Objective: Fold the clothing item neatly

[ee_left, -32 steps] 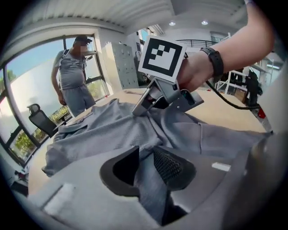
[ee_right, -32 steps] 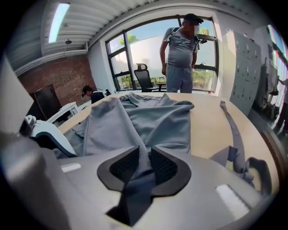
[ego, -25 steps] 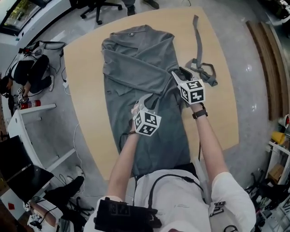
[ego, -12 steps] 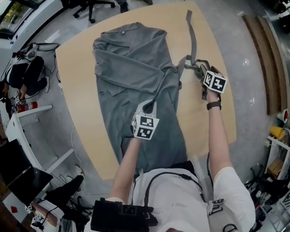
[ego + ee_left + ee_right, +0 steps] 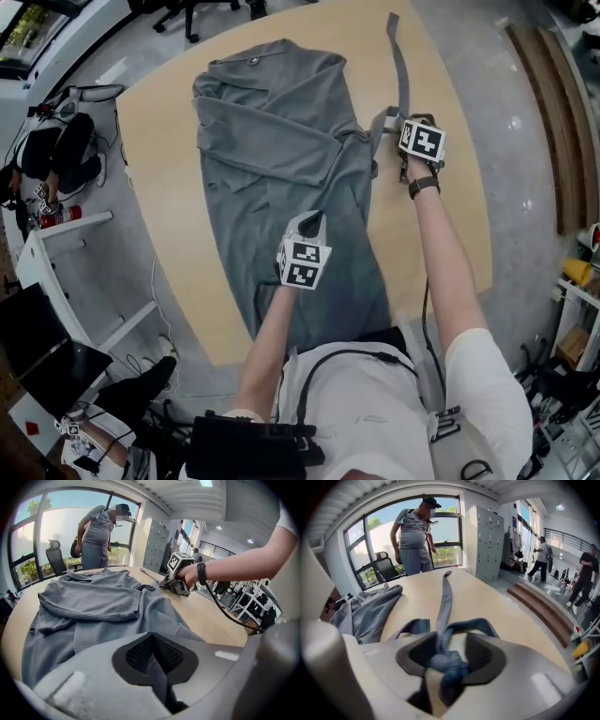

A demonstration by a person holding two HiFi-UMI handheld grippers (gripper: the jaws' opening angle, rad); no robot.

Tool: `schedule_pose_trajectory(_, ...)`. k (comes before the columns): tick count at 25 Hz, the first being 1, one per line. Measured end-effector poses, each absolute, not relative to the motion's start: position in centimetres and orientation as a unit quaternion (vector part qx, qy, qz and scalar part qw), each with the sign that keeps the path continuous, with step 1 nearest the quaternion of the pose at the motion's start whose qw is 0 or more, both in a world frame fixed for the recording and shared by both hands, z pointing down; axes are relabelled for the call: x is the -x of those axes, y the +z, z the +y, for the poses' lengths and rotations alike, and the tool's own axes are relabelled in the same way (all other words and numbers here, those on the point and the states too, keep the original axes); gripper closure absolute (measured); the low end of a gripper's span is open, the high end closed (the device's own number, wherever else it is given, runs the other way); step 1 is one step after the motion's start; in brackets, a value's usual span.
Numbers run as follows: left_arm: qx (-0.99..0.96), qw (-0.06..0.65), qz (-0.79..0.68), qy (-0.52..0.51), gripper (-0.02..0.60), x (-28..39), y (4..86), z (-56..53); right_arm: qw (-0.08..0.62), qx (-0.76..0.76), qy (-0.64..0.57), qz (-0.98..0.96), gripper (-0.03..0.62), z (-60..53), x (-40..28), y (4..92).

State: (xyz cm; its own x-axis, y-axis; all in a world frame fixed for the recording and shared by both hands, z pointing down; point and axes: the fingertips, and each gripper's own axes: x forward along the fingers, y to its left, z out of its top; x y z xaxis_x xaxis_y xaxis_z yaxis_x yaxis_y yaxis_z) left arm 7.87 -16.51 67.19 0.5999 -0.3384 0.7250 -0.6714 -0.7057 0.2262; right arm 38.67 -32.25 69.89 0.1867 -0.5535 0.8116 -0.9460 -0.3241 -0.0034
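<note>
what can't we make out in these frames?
- garment hem: head view, hidden by the person's arms and torso.
- layers pinched by the shut left gripper: left gripper view, fabric vanishes between the jaws.
- whether the belt joins the garment: the right gripper, jaws just opening around the knot, blocks that spot in the head and right gripper views.

At lower centre of the head view, the grey robe (image 5: 281, 131) loses its near hem beneath the person's white shirt (image 5: 375, 403) and forearm (image 5: 267, 337).
</note>
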Motion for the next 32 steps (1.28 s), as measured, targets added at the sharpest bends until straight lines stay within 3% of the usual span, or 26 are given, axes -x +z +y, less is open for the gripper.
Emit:
schedule_pose_trajectory(1, -0.860, 0.245, -0.295, 0.336, 0.581, -7.7, 67.0, -16.6, 0.263, -0.718, 0.370, -0.528, 0.504, -32.3, -38.5, 69.6)
schedule_pose_trajectory(8, -0.855, 0.267, -0.316, 0.312, 0.581, -6.1, 65.1, -16.4, 0.090, -0.679, 0.320, -0.654, 0.507, -31.6, -33.7, 60.8)
schedule_pose_trajectory(12, -0.855, 0.279, -0.327, 0.292, 0.581, -4.5, 63.6, -15.7, 0.043, -0.594, 0.224, -0.771, 0.505, -28.7, -26.6, 51.9)
schedule_pose_trajectory(16, -0.849, 0.287, -0.350, 0.272, 0.581, -1.6, 62.4, -15.1, 0.077, -0.480, 0.102, -0.868, 0.503, -25.5, -17.1, 46.0)
schedule_pose_trajectory(21, -0.824, 0.313, -0.391, 0.266, 0.581, 3.5, 62.7, -13.4, 0.217, -0.303, 0.013, -0.928, 0.496, -21.4, -3.4, 49.4)
schedule_pose_trajectory(23, -0.810, 0.322, -0.409, 0.270, 0.581, 5.6, 63.4, -12.7, 0.231, -0.266, 0.063, -0.934, 0.477, -20.4, 0.3, 53.1)
schedule_pose_trajectory(24, -0.802, 0.327, -0.419, 0.273, 0.581, 6.7, 63.8, -12.4, 0.229, -0.258, 0.111, -0.932, 0.430, -20.1, 1.5, 55.3)
schedule_pose_trajectory(26, -0.787, 0.339, -0.436, 0.274, 0.581, 8.3, 64.5, -11.8, 0.235, -0.254, 0.204, -0.916, 0.220, -19.3, 2.7, 59.7)
schedule_pose_trajectory(27, -0.781, 0.344, -0.442, 0.274, 0.581, 8.9, 64.8, -11.6, 0.245, -0.257, 0.228, -0.907, 0.173, -18.7, 2.7, 61.3)
schedule_pose_trajectory(32, -0.777, 0.345, -0.445, 0.281, 0.581, 9.7, 64.8, -11.0, 0.241, -0.286, 0.246, -0.894, 0.196, -15.6, 0.8, 61.9)
